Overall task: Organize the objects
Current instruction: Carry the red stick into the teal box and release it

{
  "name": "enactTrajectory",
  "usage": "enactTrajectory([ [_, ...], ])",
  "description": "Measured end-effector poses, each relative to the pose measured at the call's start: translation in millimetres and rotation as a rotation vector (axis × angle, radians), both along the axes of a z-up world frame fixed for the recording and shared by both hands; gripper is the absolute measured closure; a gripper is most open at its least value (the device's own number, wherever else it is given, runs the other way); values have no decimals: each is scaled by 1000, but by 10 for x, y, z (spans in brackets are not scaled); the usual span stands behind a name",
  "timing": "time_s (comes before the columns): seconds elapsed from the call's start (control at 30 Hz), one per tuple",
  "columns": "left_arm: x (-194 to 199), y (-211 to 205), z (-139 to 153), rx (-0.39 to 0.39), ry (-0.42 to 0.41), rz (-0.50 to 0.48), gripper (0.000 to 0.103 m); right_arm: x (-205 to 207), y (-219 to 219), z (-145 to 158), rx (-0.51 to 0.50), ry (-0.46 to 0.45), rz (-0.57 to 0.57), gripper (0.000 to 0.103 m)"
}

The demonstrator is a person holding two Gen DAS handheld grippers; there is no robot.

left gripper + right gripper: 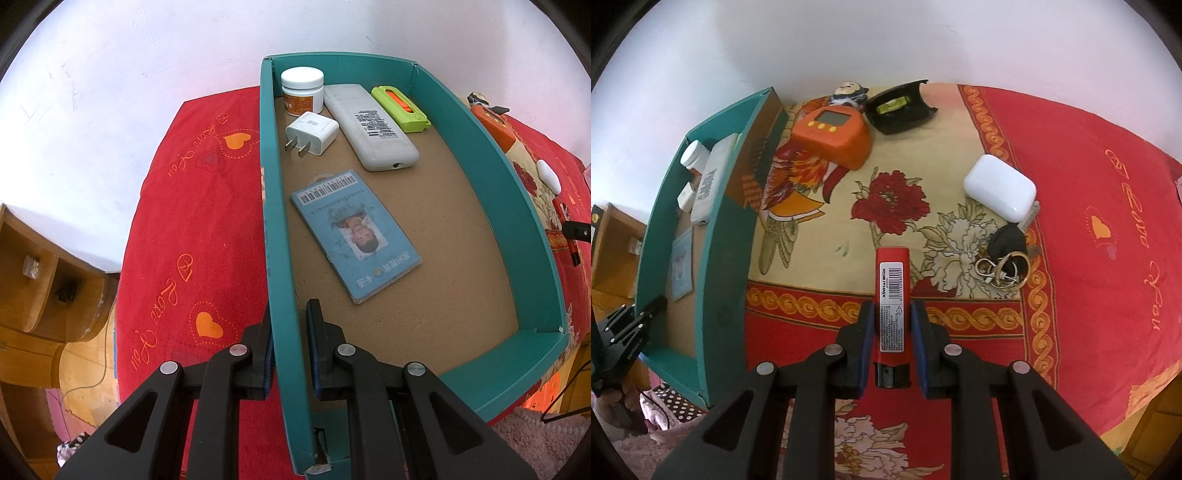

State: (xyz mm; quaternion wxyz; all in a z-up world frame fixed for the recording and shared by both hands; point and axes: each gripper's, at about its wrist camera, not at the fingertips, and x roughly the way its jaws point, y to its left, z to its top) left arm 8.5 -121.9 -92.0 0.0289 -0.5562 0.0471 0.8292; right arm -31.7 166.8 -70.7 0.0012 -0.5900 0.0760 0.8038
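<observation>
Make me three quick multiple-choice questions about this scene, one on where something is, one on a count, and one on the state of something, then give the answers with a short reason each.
1. Where is the white earbud case?
A. In the teal box
B. On the floral cloth, beside the keys
C. Between the right tool's pads

2. How many items lie in the teal box?
A. Three
B. Five
C. Seven

3. What is the right tool doing?
A. Gripping the red lighter
B. Gripping the box wall
C. Hanging free, holding nothing

Answers:
1 B: the case sits on the cloth next to the keys.
2 B: jar, charger plug, remote, green cutter and card.
3 A: the red lighter sits clamped between its pads; the left tool pinches the box wall.
</observation>
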Motion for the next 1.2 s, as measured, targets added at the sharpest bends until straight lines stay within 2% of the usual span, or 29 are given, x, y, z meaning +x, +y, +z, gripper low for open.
enactTrajectory([
  [0.3, 0, 1, 0, -1, 1, -1, 89, -81, -256, 164, -30, 38, 64, 84],
  [0.77, 3, 3, -2, -1, 1, -3, 89, -309, -1000, 520, -97, 118, 252, 84],
  [1.03, 4, 3, -3, -1, 1, -5, 89, -440, -1514, 506, -115, 114, 379, 84],
  [1.2, 6, 2, -3, -2, 1, -6, 89, -519, -1823, 327, -90, 77, 445, 84],
])
